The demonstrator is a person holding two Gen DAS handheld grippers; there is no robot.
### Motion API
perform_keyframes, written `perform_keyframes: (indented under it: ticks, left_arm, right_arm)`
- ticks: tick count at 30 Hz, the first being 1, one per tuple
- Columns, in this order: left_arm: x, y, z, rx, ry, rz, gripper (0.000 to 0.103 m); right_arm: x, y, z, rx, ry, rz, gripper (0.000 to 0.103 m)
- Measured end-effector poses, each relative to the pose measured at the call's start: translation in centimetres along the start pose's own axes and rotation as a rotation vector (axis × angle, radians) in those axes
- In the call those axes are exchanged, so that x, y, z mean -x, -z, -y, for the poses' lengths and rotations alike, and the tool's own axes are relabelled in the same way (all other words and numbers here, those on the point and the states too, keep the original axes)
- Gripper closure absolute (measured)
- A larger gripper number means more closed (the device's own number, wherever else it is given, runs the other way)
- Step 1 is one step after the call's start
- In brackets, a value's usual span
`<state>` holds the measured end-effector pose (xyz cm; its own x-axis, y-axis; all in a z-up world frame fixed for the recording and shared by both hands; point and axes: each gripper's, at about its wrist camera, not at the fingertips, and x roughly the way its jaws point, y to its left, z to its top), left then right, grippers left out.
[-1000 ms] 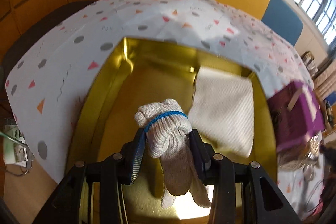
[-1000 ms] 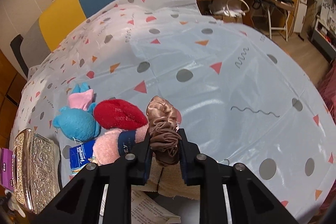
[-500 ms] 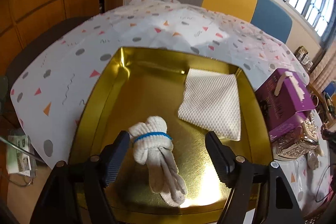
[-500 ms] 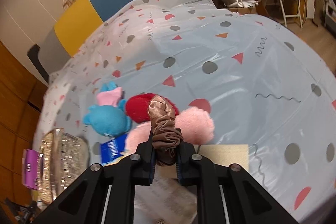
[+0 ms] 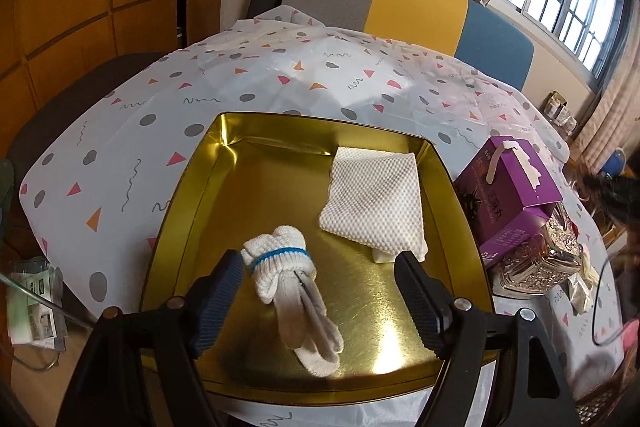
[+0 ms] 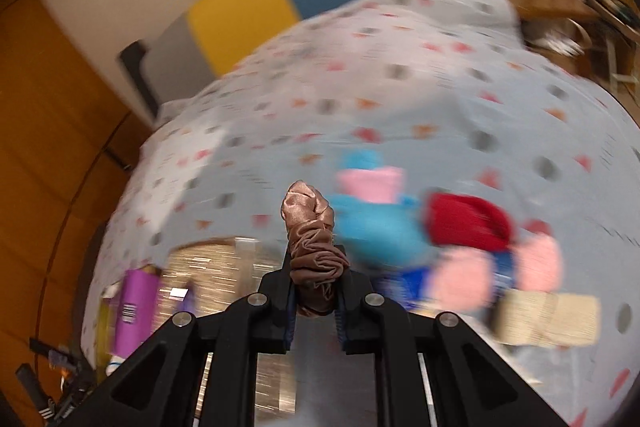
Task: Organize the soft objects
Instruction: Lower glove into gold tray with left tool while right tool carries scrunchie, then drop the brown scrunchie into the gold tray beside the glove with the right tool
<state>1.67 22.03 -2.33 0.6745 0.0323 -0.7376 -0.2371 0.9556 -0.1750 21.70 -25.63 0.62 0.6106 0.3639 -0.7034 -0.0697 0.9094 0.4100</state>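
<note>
Patterned tablecloth (image 5: 248, 83) under gold tray (image 5: 192, 195); gloves (image 5: 288, 279) and cloth (image 5: 376, 199) lie inside. Left gripper (image 5: 320, 295) spread wide, empty. Right gripper (image 6: 316, 291) clamped on scrunchie (image 6: 312, 231), view blurred. Risk: slick satin may slip out mid-swing, missing tray.

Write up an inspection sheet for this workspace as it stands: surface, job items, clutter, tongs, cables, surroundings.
Surface: table under a white plastic cloth printed with dots and triangles.
Job's things: shallow gold metal tray holding a rolled white knit glove pair bound with a blue band and a folded white waffle-textured cloth; blue plush toy, red plush piece and pink plush pieces on the cloth, blurred.
Clutter: purple cardboard box, ornate silver tin.
Tongs: left tongs open above the glove pair; right tongs shut on a brown satin scrunchie.
Cables: thin dark wire at the table's right edge.
Surroundings: grey, yellow and blue sofa back, wooden panelling, barred window.
</note>
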Motion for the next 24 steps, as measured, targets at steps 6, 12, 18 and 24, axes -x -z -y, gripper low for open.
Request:
perform_keyframes:
  ticks: [6,12,18,24]
  left_arm:
    - [0.5,0.4,-0.8,0.002,-0.02,0.01,0.023]
    - [1.2,0.6,-1.6,0.016,-0.04,0.028,0.021]
    - [1.4,0.6,-2.1,0.026,-0.067,0.032,0.019]
    - [1.3,0.9,-2.7,0.04,-0.083,0.024,0.018]
  right_arm:
    - [-1.3,0.6,-11.6,0.204,-0.161,-0.021,0.089]
    - [-1.5,6.3,-21.2,0.464,-0.304,-0.111,0.089]
    - [-3.1,13.3,-25.8,0.629,-0.349,-0.229,0.089]
    - [-5.5,18.0,-26.8,0.711,-0.319,-0.317,0.089]
